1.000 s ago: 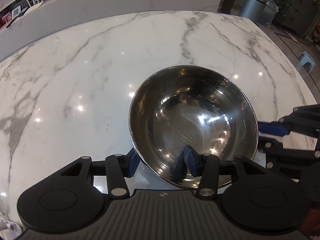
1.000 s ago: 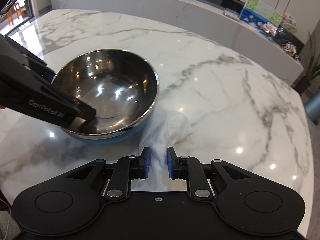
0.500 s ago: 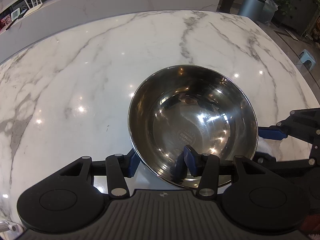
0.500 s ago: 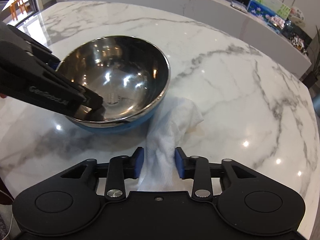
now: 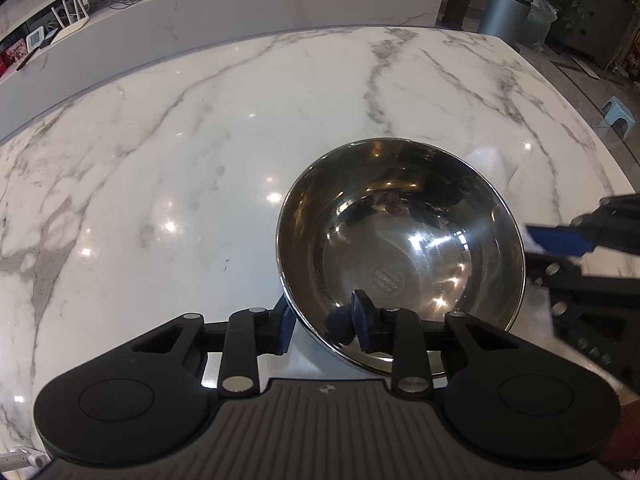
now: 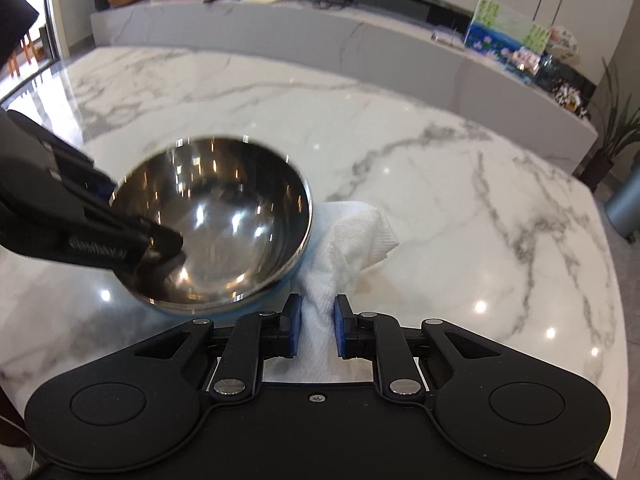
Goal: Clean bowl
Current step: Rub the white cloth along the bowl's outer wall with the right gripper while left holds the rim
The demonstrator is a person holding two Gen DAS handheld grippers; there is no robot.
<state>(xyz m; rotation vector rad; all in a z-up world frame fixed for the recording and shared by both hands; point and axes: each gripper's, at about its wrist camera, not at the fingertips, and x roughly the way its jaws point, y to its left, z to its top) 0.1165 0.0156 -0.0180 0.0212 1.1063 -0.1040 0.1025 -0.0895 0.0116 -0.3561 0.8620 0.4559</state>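
Left gripper (image 5: 322, 326) clamps steel bowl (image 5: 400, 248) rim — one pad inside, one outside. Right gripper (image 6: 316, 330) pinches white cloth (image 6: 344, 248) beside bowl on marble table (image 5: 180, 152).

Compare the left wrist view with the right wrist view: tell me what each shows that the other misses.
Only the left wrist view shows the left hand-held gripper straddling the bowl's near rim, one finger inside.

Only the right wrist view shows the right hand-held gripper with the white cloth between its pads, and the cloth's full shape.

Both show the steel bowl on the marble table.
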